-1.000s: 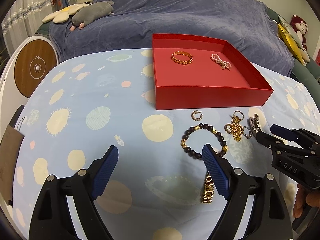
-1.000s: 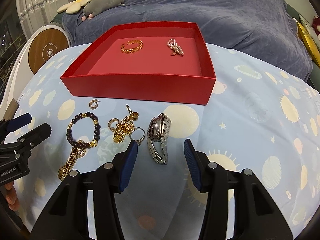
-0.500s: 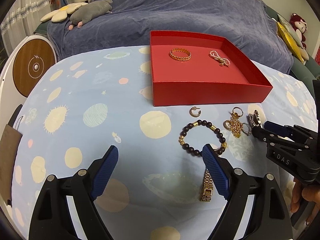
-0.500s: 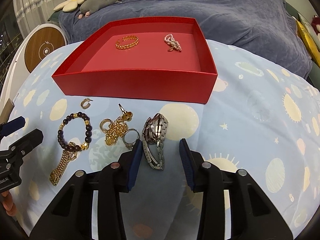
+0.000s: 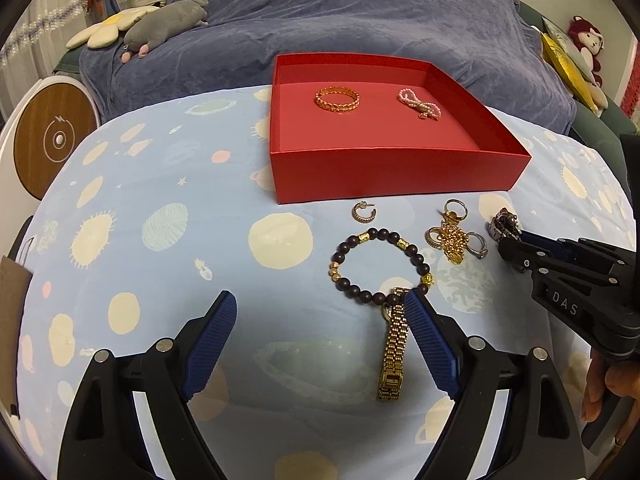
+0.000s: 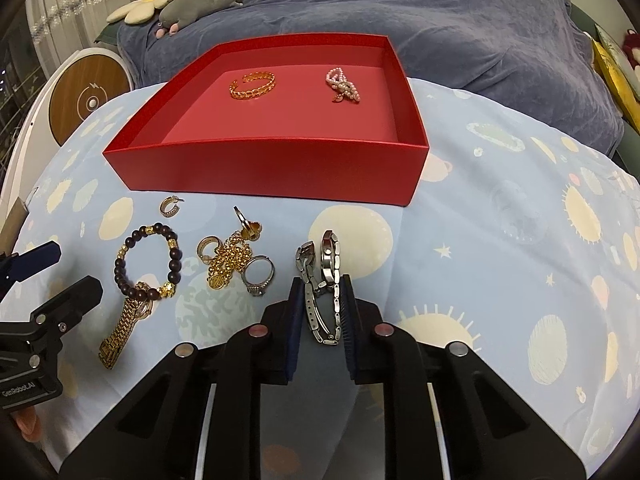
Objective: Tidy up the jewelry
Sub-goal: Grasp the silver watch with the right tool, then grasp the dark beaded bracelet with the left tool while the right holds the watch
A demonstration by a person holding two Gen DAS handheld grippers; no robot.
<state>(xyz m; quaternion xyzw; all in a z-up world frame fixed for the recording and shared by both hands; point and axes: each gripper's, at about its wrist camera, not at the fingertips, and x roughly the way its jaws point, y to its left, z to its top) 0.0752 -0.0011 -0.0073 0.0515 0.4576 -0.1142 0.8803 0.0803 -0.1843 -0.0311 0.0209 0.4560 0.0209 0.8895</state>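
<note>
A red box (image 5: 396, 178) (image 6: 280, 172) holds a gold bangle (image 5: 337, 98) (image 6: 253, 84) and a pink pearl piece (image 5: 420, 104) (image 6: 343, 85). In front of it lie a gold hoop earring (image 5: 364, 213) (image 6: 171, 206), a dark bead bracelet (image 5: 380, 266) (image 6: 147, 260), a gold watch (image 5: 394, 348) (image 6: 124, 326), a gold chain with rings (image 5: 454, 236) (image 6: 232, 256) and a silver ring (image 6: 259, 274). My right gripper (image 6: 320, 312) (image 5: 510, 246) has closed on the silver watch (image 6: 324, 280). My left gripper (image 5: 320, 326) is open and empty above the cloth, near the gold watch.
The jewelry lies on a light blue planet-print cloth (image 5: 160, 240). A blue-covered sofa (image 5: 340, 20) with plush toys (image 5: 164, 28) stands behind. A round wooden-faced device (image 5: 52, 140) is at the left.
My right gripper's jaws have closed in from wide apart onto the silver watch, which now stands on edge between the pads. My left gripper stayed open and shifted slightly.
</note>
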